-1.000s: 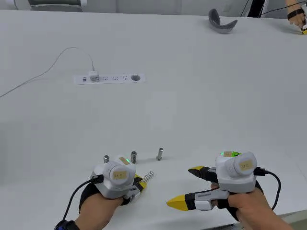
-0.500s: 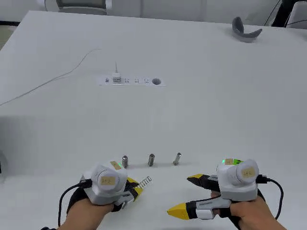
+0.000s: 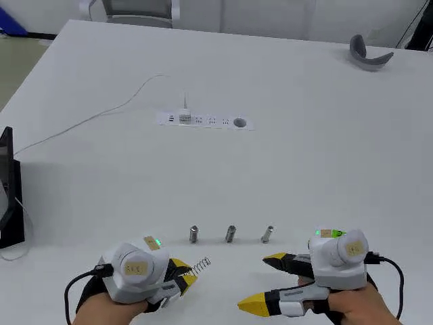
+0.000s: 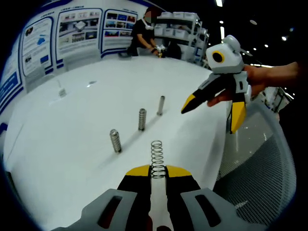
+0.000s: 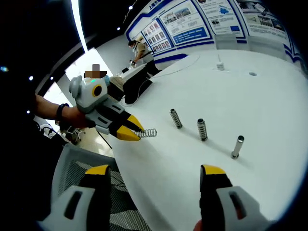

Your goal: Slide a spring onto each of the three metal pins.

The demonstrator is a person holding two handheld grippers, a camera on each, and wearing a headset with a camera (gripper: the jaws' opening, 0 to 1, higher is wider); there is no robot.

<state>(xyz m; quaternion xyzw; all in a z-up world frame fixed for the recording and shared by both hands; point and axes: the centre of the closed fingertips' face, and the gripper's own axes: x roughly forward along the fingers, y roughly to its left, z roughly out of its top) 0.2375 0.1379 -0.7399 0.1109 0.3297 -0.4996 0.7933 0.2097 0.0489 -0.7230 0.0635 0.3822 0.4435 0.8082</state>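
Three short metal pins stand in a row on the white table. The left pin (image 3: 194,234) (image 4: 114,141) and the middle pin (image 3: 231,234) (image 4: 142,119) each wear a spring. The right pin (image 3: 267,234) (image 4: 160,105) (image 5: 237,147) is bare. My left gripper (image 3: 183,274) (image 4: 151,171) is shut on a loose spring (image 3: 201,263) (image 4: 157,154) (image 5: 148,133), which sticks out forward, just in front of the left pin. To the right, my right gripper (image 3: 260,283) (image 5: 155,171) is open and holds nothing, close in front of the bare pin.
A white power strip (image 3: 203,121) with a plugged-in cable lies mid-table. A grey curved object (image 3: 369,57) rests at the far right. A dark screen edge (image 3: 7,189) stands at the left. The table's near edge runs just under the grippers.
The head view has swung, so the pins and power strip sit further right and lower. Relative to the pins both grippers stand a little further left. The left still holds the spring.
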